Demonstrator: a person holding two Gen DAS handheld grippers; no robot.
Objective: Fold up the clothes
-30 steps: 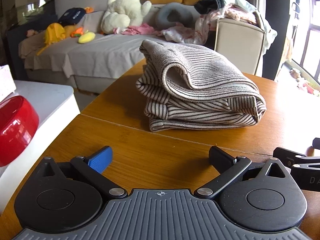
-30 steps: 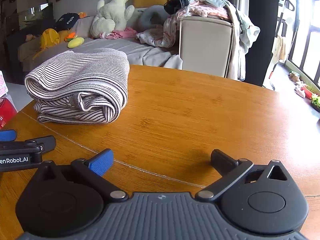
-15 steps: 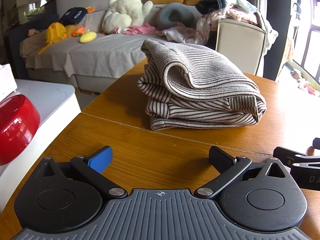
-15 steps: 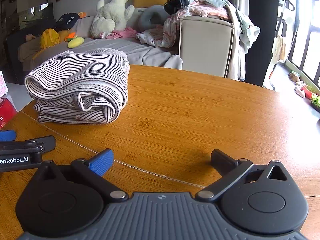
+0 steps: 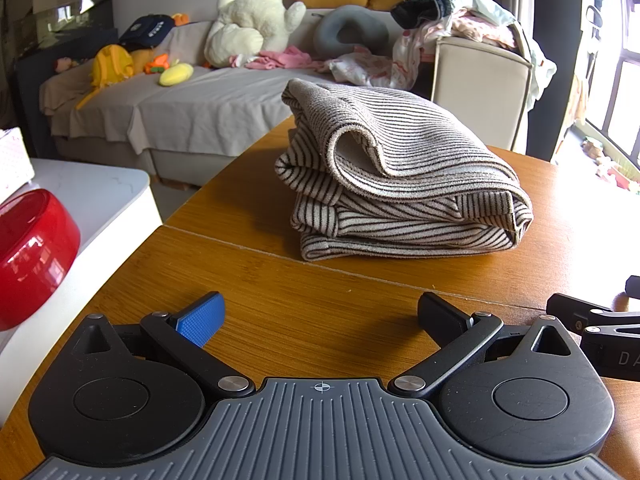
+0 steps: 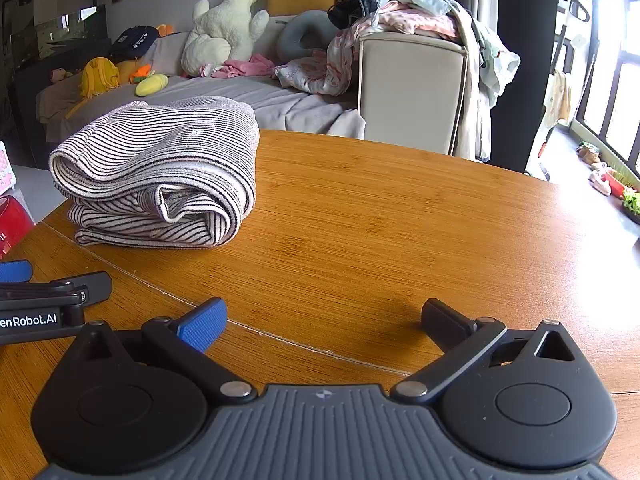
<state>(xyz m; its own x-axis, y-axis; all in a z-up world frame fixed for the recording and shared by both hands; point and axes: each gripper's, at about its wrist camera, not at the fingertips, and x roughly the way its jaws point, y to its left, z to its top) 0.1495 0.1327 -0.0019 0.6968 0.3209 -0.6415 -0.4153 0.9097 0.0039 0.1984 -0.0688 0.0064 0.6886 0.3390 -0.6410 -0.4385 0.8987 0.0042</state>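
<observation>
the striped garment (image 5: 400, 176) lay folded in a thick bundle on the wooden table (image 5: 280, 304), toward its left far edge, ahead of both tools. the left gripper (image 5: 320, 320) stood with jaws spread wide, holding nothing. the right gripper (image 6: 324, 320) was likewise spread and empty, just beside the left, well short of the cloth.
</observation>
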